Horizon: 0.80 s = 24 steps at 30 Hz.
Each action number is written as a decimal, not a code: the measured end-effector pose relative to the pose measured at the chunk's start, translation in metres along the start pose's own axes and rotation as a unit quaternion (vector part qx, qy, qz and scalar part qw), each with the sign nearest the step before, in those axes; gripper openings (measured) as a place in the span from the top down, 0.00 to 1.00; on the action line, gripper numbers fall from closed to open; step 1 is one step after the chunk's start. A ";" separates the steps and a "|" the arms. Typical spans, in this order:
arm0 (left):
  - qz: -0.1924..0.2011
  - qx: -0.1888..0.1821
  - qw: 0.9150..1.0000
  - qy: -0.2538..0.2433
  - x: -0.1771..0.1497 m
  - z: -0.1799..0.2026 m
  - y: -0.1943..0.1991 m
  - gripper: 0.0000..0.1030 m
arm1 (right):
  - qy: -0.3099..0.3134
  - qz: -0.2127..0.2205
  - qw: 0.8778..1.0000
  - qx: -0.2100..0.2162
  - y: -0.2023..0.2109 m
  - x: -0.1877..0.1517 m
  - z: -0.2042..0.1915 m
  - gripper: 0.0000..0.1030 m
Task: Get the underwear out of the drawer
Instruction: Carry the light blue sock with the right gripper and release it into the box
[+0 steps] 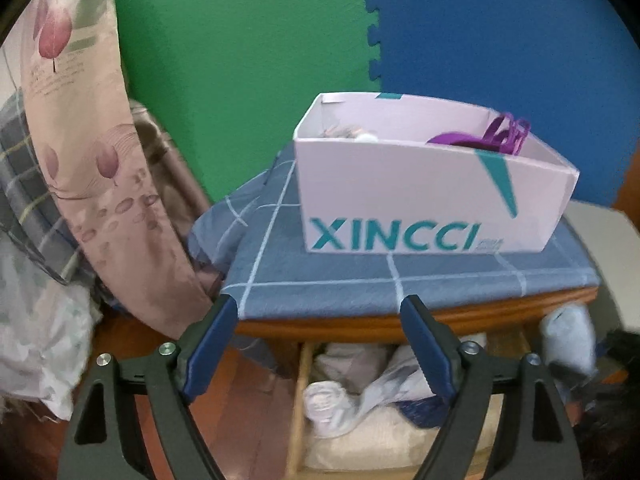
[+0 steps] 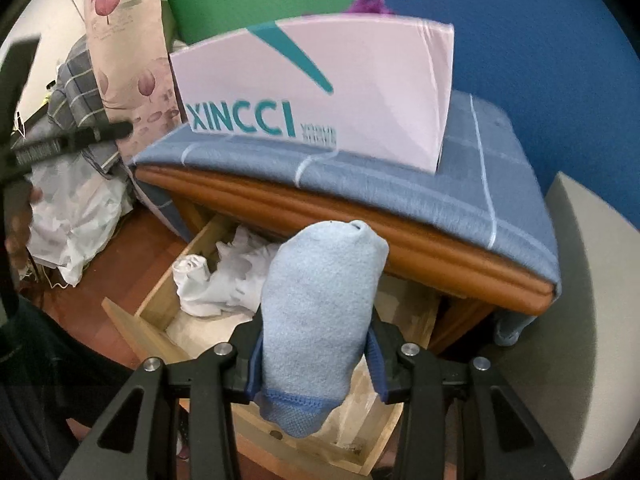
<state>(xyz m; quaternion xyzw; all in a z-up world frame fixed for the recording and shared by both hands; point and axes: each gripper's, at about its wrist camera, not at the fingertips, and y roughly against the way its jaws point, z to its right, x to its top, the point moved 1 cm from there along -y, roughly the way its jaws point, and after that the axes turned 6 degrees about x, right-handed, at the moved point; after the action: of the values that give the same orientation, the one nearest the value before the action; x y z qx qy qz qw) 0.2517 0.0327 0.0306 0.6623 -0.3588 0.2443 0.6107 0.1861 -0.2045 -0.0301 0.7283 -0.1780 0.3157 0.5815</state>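
Left wrist view: the left gripper [image 1: 320, 312] hangs with jaws wide and nothing between them, above the open drawer [image 1: 298, 404] of folded white and grey cloth. A pink box [image 1: 420, 196] sits on the blue-covered stand [image 1: 320, 276].

Right wrist view: the right gripper [image 2: 316, 356] clamps a light-blue underwear bundle [image 2: 320, 312] (rolled, upright) over the drawer [image 2: 132, 324], clear of it.

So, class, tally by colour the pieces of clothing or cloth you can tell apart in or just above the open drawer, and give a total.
Light blue: 1, the light blue piece held in the right gripper
White: 2, a rolled white item and a crumpled white item
Dark blue: 1, a dark blue piece
Total: 4
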 end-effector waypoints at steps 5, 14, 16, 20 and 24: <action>-0.015 -0.011 1.000 -0.012 -0.008 -0.007 0.001 0.15 | -0.003 0.014 1.000 -0.001 0.030 0.021 -0.003 0.60; -0.019 0.009 1.000 0.013 -0.012 -0.024 0.006 0.07 | 0.015 0.056 0.998 -0.020 0.082 0.091 -0.006 0.60; -0.032 0.010 0.999 0.014 -0.013 -0.026 0.001 0.06 | 0.013 0.063 0.998 -0.022 0.088 0.114 -0.005 0.60; -0.054 0.005 0.998 0.033 -0.015 -0.032 -0.008 0.06 | 0.024 0.065 0.996 -0.055 0.084 0.159 -0.005 0.60; -0.064 0.020 0.997 0.044 -0.018 -0.040 -0.013 0.06 | 0.021 0.054 0.995 -0.087 0.065 0.201 0.005 0.60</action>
<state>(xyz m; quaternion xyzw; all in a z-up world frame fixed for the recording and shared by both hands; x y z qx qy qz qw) 0.2554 0.0748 0.0142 0.6849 -0.2828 0.2410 0.6268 0.2952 -0.2048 0.1511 0.6578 -0.2310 0.3452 0.6283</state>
